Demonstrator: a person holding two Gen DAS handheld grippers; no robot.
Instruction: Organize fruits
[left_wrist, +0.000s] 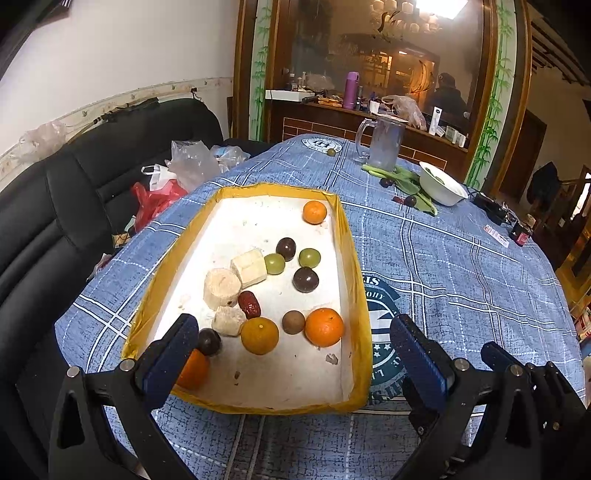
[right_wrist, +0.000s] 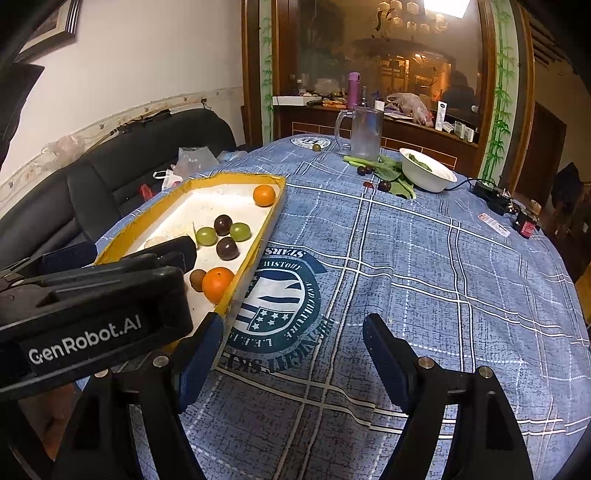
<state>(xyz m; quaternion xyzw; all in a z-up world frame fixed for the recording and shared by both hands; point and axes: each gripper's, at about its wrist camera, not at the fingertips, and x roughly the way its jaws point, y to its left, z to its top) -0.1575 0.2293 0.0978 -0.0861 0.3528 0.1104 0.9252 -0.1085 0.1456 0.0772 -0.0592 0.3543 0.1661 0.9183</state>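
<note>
1. Several fruits already lie in the shallow tray (left_wrist: 360, 295), a yellow-walled cardboard box with a white floor, on the worktop (left_wrist: 461, 277); a few stay loose at the far end, near the white bowl (left_wrist: 443, 184).
2. Both tools are spread wide and grasp nothing: the left gripper (left_wrist: 295, 343) hangs over the tray's near end, the right gripper (right_wrist: 293, 336) over bare cloth beside the tray.
3. Judging by this, the next pick is a stray dark plum (right_wrist: 385, 185) beside the leafy greens (right_wrist: 400, 184); the right tool sits closer.
4. Approach from above and straddle the plum's widest part, closing gently, since smooth round skin may squirt out.
5. Tangerines (left_wrist: 324, 326) look dimpled and firm, the grapes (left_wrist: 309, 257) glossy and soft, and the pale cut chunks (left_wrist: 249, 267) fibrous and blocky.
</note>
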